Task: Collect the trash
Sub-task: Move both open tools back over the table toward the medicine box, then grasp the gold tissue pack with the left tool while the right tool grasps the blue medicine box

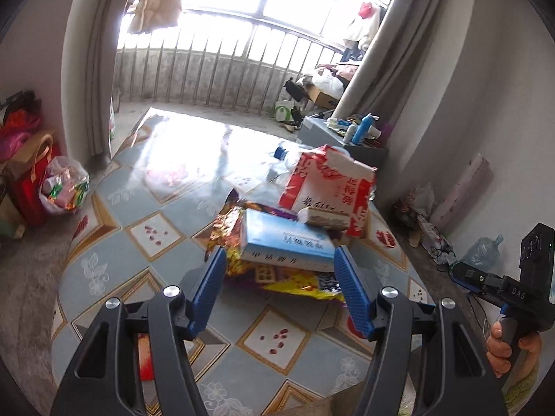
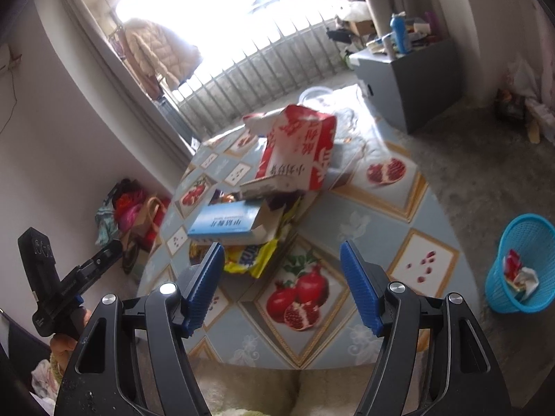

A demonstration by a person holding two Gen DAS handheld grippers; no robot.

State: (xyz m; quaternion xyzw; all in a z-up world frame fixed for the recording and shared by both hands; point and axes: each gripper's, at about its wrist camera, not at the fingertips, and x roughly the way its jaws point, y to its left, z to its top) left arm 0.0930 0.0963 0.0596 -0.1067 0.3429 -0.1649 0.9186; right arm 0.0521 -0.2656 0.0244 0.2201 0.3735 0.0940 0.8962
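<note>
The blue box point(image 1: 284, 242) tops the trash pile mid-table point(image 1: 114, 270); it looks like light, crushable card, probably empty. Left gripper point(image 1: 279, 260) and right gripper point(image 2: 281, 253) are spread wide, holding nothing; grip across the box's narrow sides

left hand-held gripper point(image 1: 277, 263) agape, right hand-held gripper point(image 2: 281, 260) agape

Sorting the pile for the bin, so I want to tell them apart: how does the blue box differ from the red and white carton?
The blue box lies flat on the snack wrappers; the red and white carton stands propped up, tilted. The blue box is light blue with dark lettering; the carton is red and white. The blue box sits nearer both grippers, the carton behind it. Both are opened cardboard boxes on the table.
</note>
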